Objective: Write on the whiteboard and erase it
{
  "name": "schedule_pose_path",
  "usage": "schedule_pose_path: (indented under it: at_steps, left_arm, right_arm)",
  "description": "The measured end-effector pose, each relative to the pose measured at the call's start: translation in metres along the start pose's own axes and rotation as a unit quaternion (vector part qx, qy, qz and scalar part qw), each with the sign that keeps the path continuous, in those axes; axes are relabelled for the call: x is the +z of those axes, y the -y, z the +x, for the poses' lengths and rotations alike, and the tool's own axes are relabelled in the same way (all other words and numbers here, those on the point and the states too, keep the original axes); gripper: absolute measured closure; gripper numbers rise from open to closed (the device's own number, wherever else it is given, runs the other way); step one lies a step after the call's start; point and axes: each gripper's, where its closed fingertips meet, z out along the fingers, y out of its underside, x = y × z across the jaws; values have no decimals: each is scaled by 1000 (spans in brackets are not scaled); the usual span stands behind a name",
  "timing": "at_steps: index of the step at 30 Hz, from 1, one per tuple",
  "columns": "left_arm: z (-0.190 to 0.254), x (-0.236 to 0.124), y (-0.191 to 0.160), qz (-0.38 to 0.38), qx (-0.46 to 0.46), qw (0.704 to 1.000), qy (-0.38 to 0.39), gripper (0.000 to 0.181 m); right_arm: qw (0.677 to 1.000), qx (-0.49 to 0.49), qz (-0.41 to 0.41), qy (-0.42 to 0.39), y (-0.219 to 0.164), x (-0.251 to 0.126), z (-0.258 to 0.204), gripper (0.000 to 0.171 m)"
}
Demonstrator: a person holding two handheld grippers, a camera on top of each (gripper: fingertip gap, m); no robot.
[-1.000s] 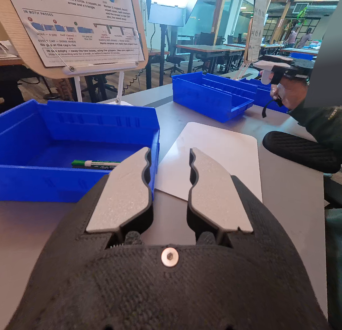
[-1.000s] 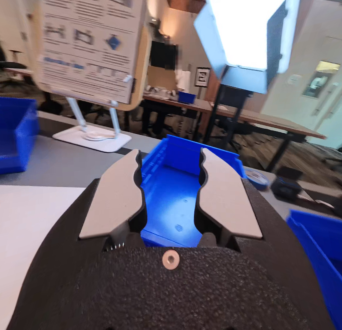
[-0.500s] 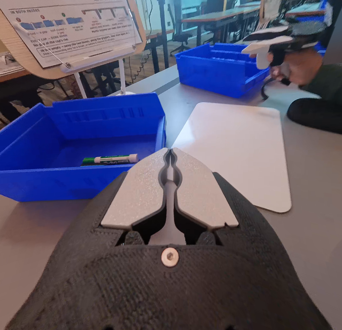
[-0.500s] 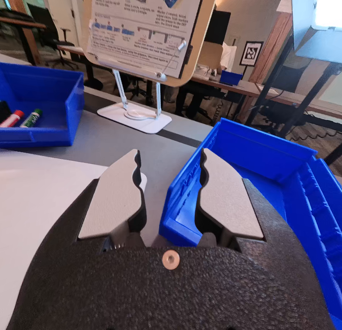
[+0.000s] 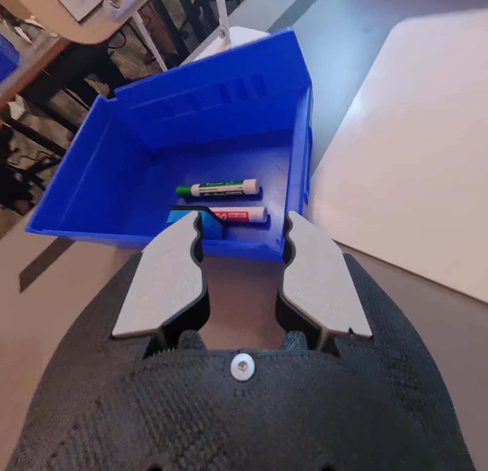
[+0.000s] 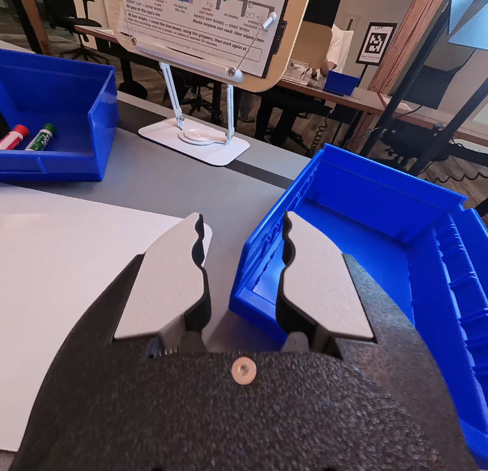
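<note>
My left gripper [image 5: 241, 215] is open and empty, hovering over the near rim of a blue bin [image 5: 87, 173]. In the bin lie a green marker [image 5: 219, 189], a red marker [image 5: 241, 214] and a blue eraser with a black top [image 5: 208, 220], partly hidden by my left finger. The blank whiteboard [image 5: 412, 152] lies flat on the table to the right of the bin. My right gripper [image 6: 241, 216] is open and empty above the table, between the whiteboard [image 6: 66, 247] and a second blue bin [image 6: 369, 236]. The two markers also show far left in the right wrist view [image 6: 29, 138].
An instruction sheet on a board with a white stand [image 6: 195, 138] stands at the back of the grey table [image 6: 171, 175]. The second blue bin looks empty. Desks, chairs and a light stand lie beyond the table.
My left gripper was open, shut half a second ago, and is open again; it has moved left and tilted down over the bin. My right gripper turned left and lowered, staying open.
</note>
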Motion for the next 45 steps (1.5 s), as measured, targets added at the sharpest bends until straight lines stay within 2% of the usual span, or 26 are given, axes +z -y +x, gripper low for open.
schedule_pose_path:
  at_steps: [2,5,8,11,13,15,18,20,22,25,27,30,40,45]
  left_arm:
    - [-15,0,3,4,-14,1000,12,126]
    - [-51,1,-10,-48,44,994,84,139]
    - [-79,-3,-32,-94,13,991,93,143]
    - [-117,-21,-54,-143,13,976,162,141]
    - [-122,-34,-46,-141,39,971,188,142]
    - [-101,-38,-24,-115,59,978,162,143]
    - [-36,-21,-1,-90,97,991,27,142]
    - [-4,-2,-10,-131,135,981,-41,127]
    - [11,20,-30,-193,165,965,-66,120]
    - [27,45,-57,-258,191,941,-108,130]
    - [28,55,-63,-264,177,942,-111,151]
    - [11,52,-74,-292,156,940,-80,150]
    - [-47,54,-97,-285,118,951,-20,151]
    - [-56,52,-102,-279,118,953,-15,151]
  right_arm:
    - [1000,-3,-3,4,-1,1,-2,115]
    - [1000,-6,-8,11,-4,2,-6,117]
    - [1000,-5,-11,13,-6,1,-5,120]
    - [1000,5,-5,15,-4,0,-3,121]
    - [1000,9,-3,17,-3,0,-3,122]
    - [1000,8,-3,18,-3,0,-4,122]
    - [1000,8,-6,22,-5,2,-7,122]
    - [1000,6,-6,21,-5,2,-7,122]
    - [1000,4,0,15,-3,1,-7,122]
    - [1000,-2,24,-10,4,-3,-1,122]
    - [999,-2,33,-23,7,-6,3,120]
    - [999,6,31,-26,5,-6,6,118]
    - [999,15,22,-24,-2,-2,9,118]
    - [999,15,20,-25,-4,-1,9,118]
